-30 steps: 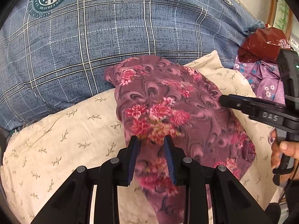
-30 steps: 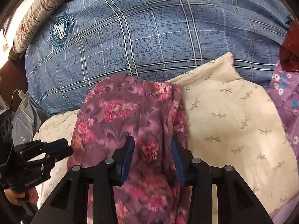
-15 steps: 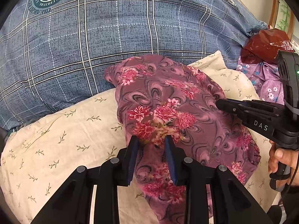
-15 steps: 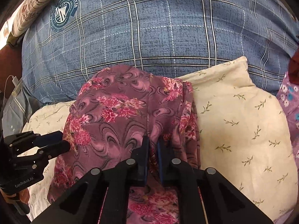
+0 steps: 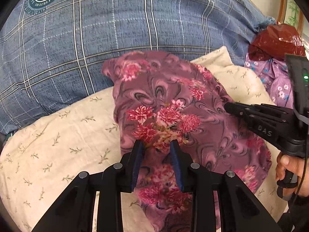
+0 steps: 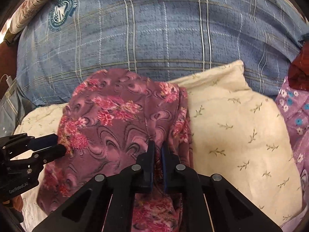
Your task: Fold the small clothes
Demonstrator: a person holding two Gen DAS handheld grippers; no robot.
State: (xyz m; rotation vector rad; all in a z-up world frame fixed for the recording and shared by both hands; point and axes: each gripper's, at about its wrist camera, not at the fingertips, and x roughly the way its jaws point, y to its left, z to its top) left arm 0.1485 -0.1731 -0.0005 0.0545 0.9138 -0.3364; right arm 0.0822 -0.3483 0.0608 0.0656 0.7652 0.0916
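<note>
The pink flowery cloth (image 5: 173, 104) lies on a cream pillow (image 5: 63, 135). The right gripper (image 6: 158, 150) pinches a fold of it. The left gripper (image 5: 156, 148) squeezes a bunched-up bit. The cloth's near end is cut off.

Soft even indoor light, warm tint. Strong fisheye bending, black vignette at corners. Glare on shiny dark-red plastic bag (image 5: 276, 40). Right wrist view slightly motion-blurred; shadows faint.
</note>
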